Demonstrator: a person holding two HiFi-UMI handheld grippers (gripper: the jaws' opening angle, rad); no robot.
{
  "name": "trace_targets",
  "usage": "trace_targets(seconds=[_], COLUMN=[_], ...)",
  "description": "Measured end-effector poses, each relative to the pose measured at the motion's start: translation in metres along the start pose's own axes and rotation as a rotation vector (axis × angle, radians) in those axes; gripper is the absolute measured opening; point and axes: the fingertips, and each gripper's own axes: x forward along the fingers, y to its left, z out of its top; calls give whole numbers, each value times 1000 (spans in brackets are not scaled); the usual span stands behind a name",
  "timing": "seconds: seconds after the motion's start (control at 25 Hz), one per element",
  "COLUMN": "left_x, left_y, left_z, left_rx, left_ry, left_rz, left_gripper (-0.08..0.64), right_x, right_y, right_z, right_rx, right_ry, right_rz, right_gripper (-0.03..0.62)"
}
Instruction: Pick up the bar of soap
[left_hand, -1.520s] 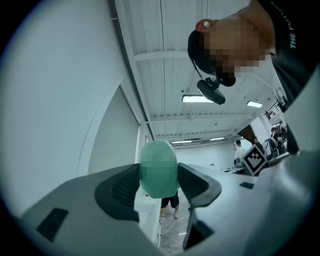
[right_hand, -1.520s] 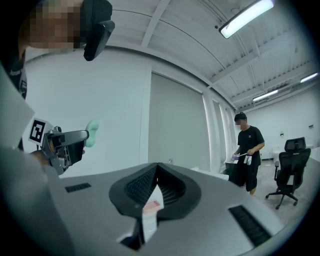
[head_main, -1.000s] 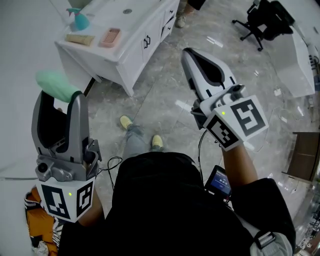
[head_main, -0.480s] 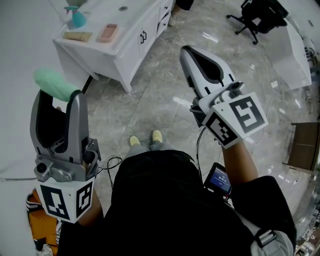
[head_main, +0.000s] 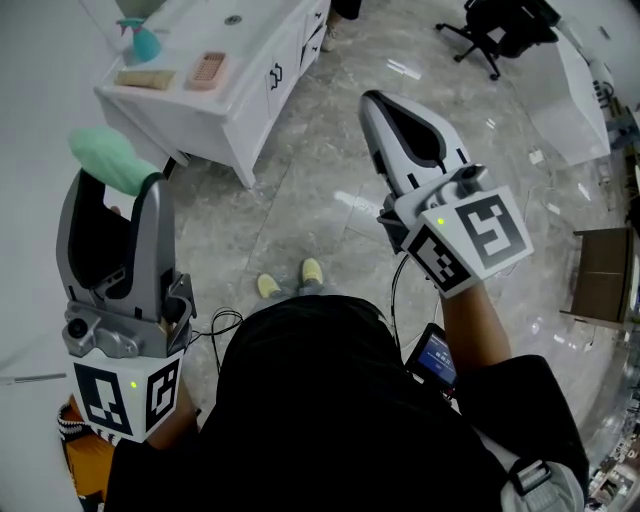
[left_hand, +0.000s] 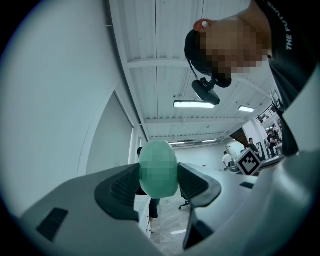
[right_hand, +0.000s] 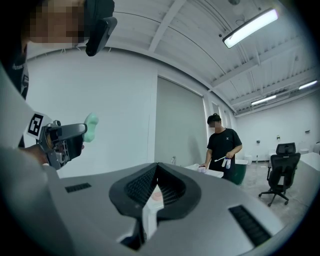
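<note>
The bar of soap is pale green and oval, and it sticks up out of the tips of my left gripper, which is shut on it at the left of the head view. In the left gripper view the soap sits squeezed between both pads, raised toward the ceiling. My right gripper is held up at the centre right, jaws shut together with nothing between them. The right gripper view shows its closed pads and, at the far left, the left gripper with the soap.
A white vanity cabinet stands at the upper left with a teal spray bottle, a pink soap dish and a tan bar on it. An office chair and white table are behind. Another person stands by the counter.
The person's feet have come together and the vanity has slid slightly up and left in view. Both grippers keep their raised poses; the left still holds the soap.
</note>
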Motion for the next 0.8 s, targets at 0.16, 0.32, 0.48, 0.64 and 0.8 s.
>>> trace_targets(seconds=[0.16,0.32,0.48,0.64,0.8], left_x=[12,24,25,24,24], left_y=[6,9,8,10,10], left_z=[-4,-5,-3,-4,-7], left_rx=[-3,-2,-2,-3,-4], left_ry=[-5,-8,-16,-12,-9], left_rz=[-22,-34,-27,-24,-23], left_gripper=[252,252,252,252,252], right_x=[8,14,13,15,17], right_y=[-5,-13,-15,-15,-14], right_z=[0,3,6,5,4], right_rx=[-5,-4,-8,-7,-4], right_ry=[-2,-5,-13,-15,-13], right_rz=[-16,-29,-27,-23,-22], right_gripper=[5,5,5,5,5])
